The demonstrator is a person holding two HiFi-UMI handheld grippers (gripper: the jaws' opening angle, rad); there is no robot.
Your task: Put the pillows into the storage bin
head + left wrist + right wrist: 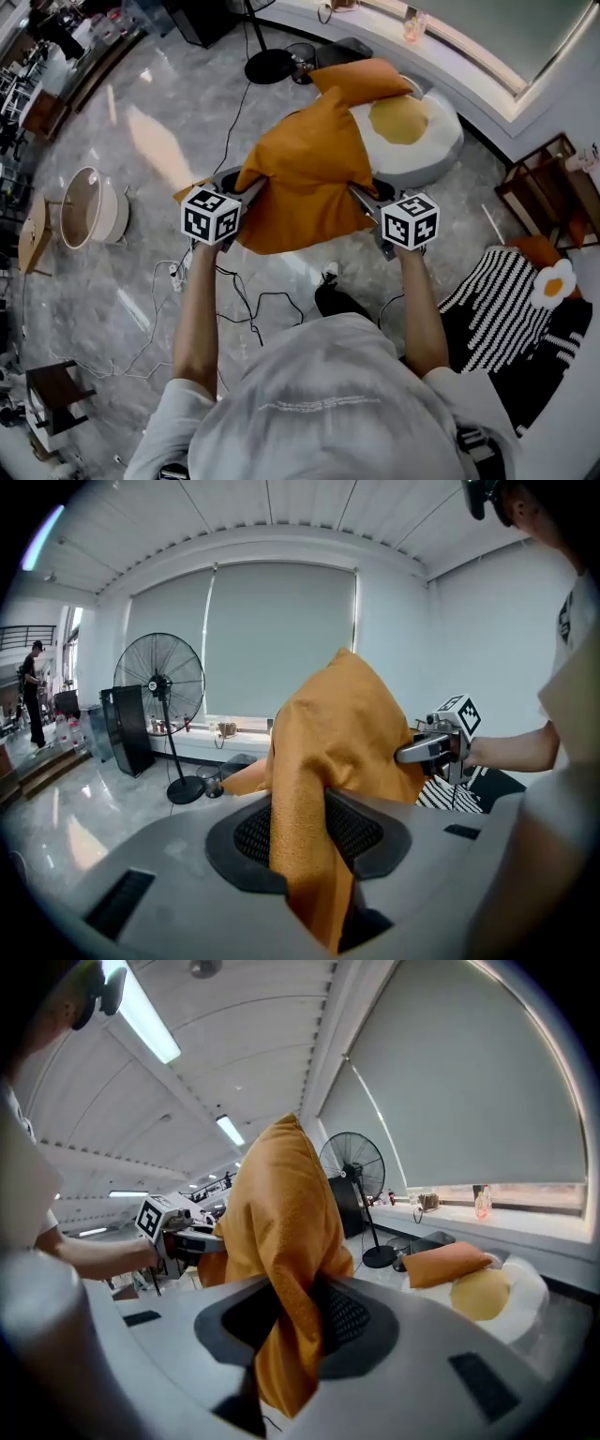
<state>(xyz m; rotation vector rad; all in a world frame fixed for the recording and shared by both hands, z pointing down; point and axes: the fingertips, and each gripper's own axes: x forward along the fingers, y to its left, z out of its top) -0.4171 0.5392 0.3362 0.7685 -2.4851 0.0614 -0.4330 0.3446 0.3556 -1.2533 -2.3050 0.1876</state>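
The left gripper (242, 187) is clamped on one edge of an orange pillow (305, 169), with the cloth bunched between its pads in the left gripper view; the right gripper (367, 199) is clamped on the opposite edge in the same way; the pillow hangs between the two, off the floor (141, 281), and covers both sets of fingertips in the head view. Each gripper's cube (210, 215) bears black-and-white square markers; a faint line of print on the person's shirt (319, 405) is too small to read. Ahead of both grippers, beyond the held pillow, a second orange pillow (361, 80) lies on a fried-egg cushion (417, 131), whose near side is hidden. Well off the left gripper's outer side stands a round tub (89, 208); off the right gripper's outer side lies a striped cloth (497, 300), partly behind the person's arm.
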